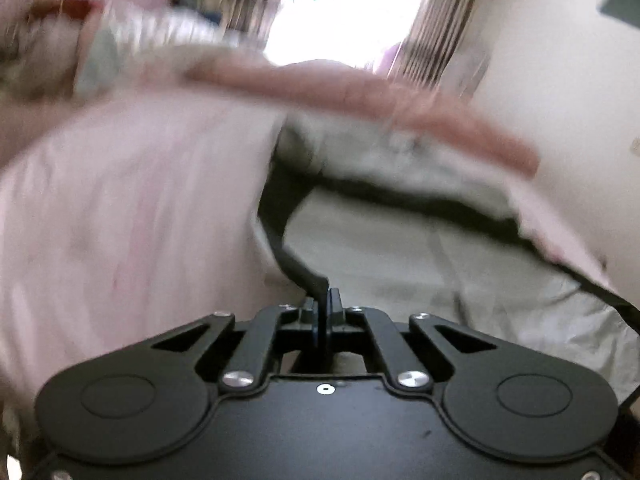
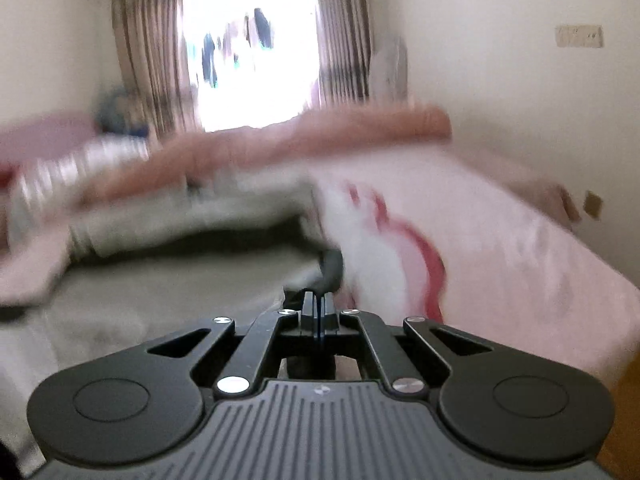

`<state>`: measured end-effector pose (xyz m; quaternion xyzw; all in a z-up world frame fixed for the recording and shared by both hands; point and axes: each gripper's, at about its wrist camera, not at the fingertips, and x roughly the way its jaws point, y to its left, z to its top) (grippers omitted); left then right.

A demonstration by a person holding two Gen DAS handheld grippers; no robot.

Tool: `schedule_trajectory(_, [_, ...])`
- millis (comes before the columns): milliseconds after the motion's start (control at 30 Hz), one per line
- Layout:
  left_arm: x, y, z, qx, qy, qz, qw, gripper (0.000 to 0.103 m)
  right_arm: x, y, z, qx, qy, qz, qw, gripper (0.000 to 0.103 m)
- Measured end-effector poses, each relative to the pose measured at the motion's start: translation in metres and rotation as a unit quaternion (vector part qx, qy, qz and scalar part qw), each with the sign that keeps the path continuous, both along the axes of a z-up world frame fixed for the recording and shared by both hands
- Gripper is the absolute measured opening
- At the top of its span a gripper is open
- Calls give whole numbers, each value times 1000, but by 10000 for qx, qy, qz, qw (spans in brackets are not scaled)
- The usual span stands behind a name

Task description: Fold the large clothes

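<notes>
Both of my wrist cameras look forward across a bed toward a bright window (image 2: 248, 52) with striped curtains (image 2: 148, 52) at the far end of the room. Both pictures are heavily blurred.

In the left wrist view, my left gripper (image 1: 325, 300) has its jaws pressed together on a thin dark edge of cloth, which curves up and away from the fingertips. That edge belongs to a large pale pink garment (image 1: 120, 208), which billows on the left and arches across the far side, showing a grey-white inner lining (image 1: 400, 160) and a salmon-coloured band (image 1: 360, 96) along its top. Below the arch lies the grey bedsheet (image 1: 400, 256).

In the right wrist view, my right gripper (image 2: 319, 304) is likewise clamped on a dark strip of the same garment's edge. Here the pink cloth rises on the right, printed with a red and white figure (image 2: 400, 240), and the salmon band runs across the far side.

I judge the fold to be at an early stage: both edges are gripped and the garment hangs lifted above the sheet, opened like a tent. No finished fold is visible. What remains, as I judge it, is to carry the held edge over, lay it flat, and make further folds.
</notes>
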<state>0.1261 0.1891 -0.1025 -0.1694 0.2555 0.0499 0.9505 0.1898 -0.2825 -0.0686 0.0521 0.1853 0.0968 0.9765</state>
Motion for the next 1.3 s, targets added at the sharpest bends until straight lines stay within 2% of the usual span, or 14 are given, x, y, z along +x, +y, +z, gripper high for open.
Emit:
schedule_trajectory(67, [14, 1, 18, 9, -370, -89, 9993, 1, 14, 8, 17, 65, -295, -31, 9995, 0])
schedule_trajectory(133, [31, 1, 32, 271, -619, -104, 9977, 1, 35, 19, 28, 40, -611, -126, 9980, 0])
schedule_trajectory(267, [69, 19, 42, 511, -878, 160, 9947, 2, 81, 28, 24, 25, -949, -582, 9938, 0])
schedule_trajectory(367, [98, 40, 17, 414, -642, 334, 9965, 2, 114, 31, -3, -22, -846, -798, 9932, 0])
schedule_trajectory(567, [150, 56, -60, 304, 441, 440, 9976, 2, 186, 48, -82, -426, 370, -939, 9940, 0])
schedule_trajectory(633, [159, 65, -82, 174, 652, 481, 9966, 3, 189, 57, -86, -711, 349, -923, 9926, 0])
schedule_trajectory(733, [157, 72, -84, 28, 597, 504, 9969, 5, 186, 62, -81, -958, 400, -841, 9910, 3])
schedule_trajectory(800, [159, 73, -77, 6, 657, 473, 9967, 14, 183, 58, -72, -792, 459, -796, 9926, 8])
schedule_trajectory(867, [149, 70, -64, 33, 560, 382, 9977, 46, 174, 52, -60, -541, 444, -728, 9949, 25])
schedule_trajectory(900, [140, 69, -57, 93, 496, 356, 9981, 54, 170, 48, -52, -448, 430, -683, 9957, 27])
schedule_trajectory(967, [129, 65, -47, 250, 485, 349, 9979, 72, 162, 39, -42, -249, 459, -563, 9970, 42])
schedule_trajectory(1033, [118, 55, -46, 242, 604, 324, 9974, 84, 150, 28, -35, -10, 584, -541, 9968, 54])
schedule_trajectory(1167, [116, 42, -56, 60, 833, 3, 9965, 86, 149, 15, -41, 467, 1015, -306, 9933, 57])
schedule_trajectory(1300, [122, 29, -68, -8, 983, -77, 9951, 84, 153, 16, -53, 529, 1392, -251, 9885, 57])
